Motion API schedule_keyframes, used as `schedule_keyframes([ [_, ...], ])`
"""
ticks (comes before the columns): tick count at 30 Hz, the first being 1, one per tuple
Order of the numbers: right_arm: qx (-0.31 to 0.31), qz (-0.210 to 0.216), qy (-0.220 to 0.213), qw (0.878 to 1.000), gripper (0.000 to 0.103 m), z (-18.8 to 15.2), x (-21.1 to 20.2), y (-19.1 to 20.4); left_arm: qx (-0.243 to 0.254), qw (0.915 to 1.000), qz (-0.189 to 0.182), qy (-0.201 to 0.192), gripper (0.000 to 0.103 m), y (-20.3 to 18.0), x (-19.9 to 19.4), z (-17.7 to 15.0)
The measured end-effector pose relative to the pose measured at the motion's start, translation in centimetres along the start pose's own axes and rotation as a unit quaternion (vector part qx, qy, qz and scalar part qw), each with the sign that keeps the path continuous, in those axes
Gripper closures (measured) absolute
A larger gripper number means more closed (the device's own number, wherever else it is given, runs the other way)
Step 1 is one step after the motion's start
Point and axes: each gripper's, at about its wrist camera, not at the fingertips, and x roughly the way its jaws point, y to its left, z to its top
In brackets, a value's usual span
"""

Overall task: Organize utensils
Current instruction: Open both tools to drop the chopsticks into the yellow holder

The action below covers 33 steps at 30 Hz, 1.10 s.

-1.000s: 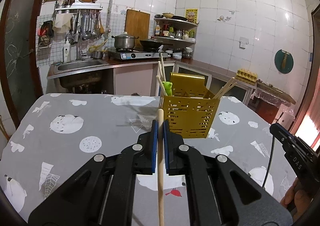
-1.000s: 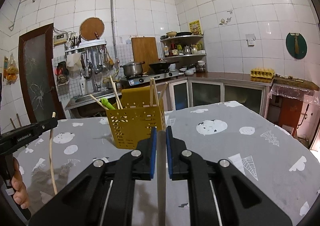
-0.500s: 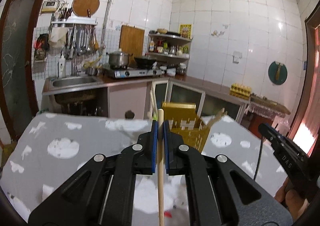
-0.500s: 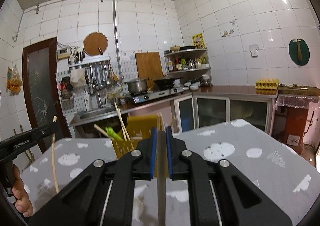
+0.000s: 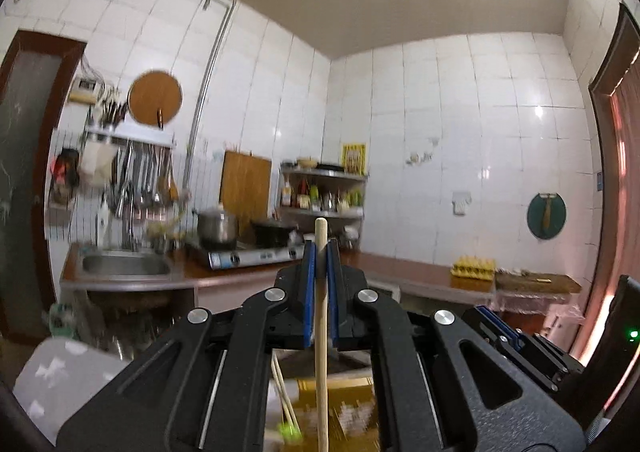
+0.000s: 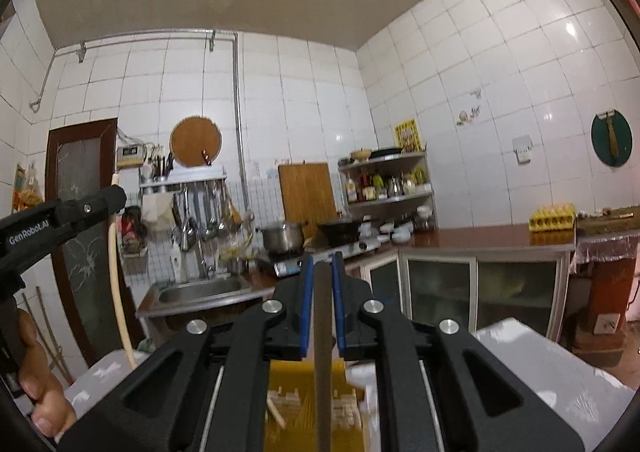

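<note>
my left gripper (image 5: pixel 319 252) has its fingers clenched on a pale wooden chopstick (image 5: pixel 321 340), which stands upright through them with its tip just above the blue pads. my right gripper (image 6: pixel 320 266) is likewise clamped on a darker, flatter utensil (image 6: pixel 323 352), also upright; i cannot tell what kind it is. the yellow perforated utensil holder (image 6: pixel 308 404) sits low in both views, directly beneath the fingers and mostly hidden behind the black gripper arms (only slices of it show through the gaps). a few chopsticks (image 5: pixel 285 398) already lean inside it, with something bright green (image 5: pixel 289 430) at their foot. the grey patterned desk (image 5: pixel 60 376) shows only at the bottom corners. from the right wrist view i see the left gripper at the left edge with a hand (image 6: pixel 38 384) on its grip. beyond are a sink (image 6: pixel 200 294), a pot on a stove (image 6: pixel 283 238), hanging ladles (image 6: pixel 204 214), a corner shelf of bottles (image 6: pixel 386 182) and an egg tray (image 6: pixel 552 218).
</note>
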Motion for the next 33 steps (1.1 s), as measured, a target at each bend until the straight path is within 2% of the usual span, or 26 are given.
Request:
schedule_keyframes([
  [5, 0.021, -0.019, -0.027, 0.999, 0.093, -0.6, 3.3, -0.4, -0.012, 0.9999, 0.001, -0.003, 0.098, 0.8, 4.4, -1.5],
  [9, 0.011, -0.020, -0.029, 0.999, 0.093, -2.0, 5.6, 0.2, -0.022, 0.9997, -0.006, 0.002, 0.098, 1.2, 7.6, -3.6],
  [16, -0.011, -0.004, -0.037, 0.999, 0.093, -3.6, 7.2, 0.9, -0.009, 0.9998, -0.001, 0.019, 0.098, 1.8, 10.0, -6.8],
  [21, 0.007, 0.013, -0.063, 0.998, 0.093, -2.0, 6.2, 0.8, -0.010, 0.9995, 0.007, 0.028, 0.098, 2.6, 10.8, -7.3],
  [27, -0.016, -0.002, -0.029, 0.999, 0.093, -3.9, 8.1, 0.5, -0.009, 0.9995, 0.007, 0.031, 0.098, 2.7, 10.9, -7.7],
  [33, -0.031, -0.013, 0.013, 0.999, 0.093, -5.2, 9.3, -0.4, -0.001, 0.9987, 0.008, 0.050, 0.098, 2.5, 11.6, -9.1],
])
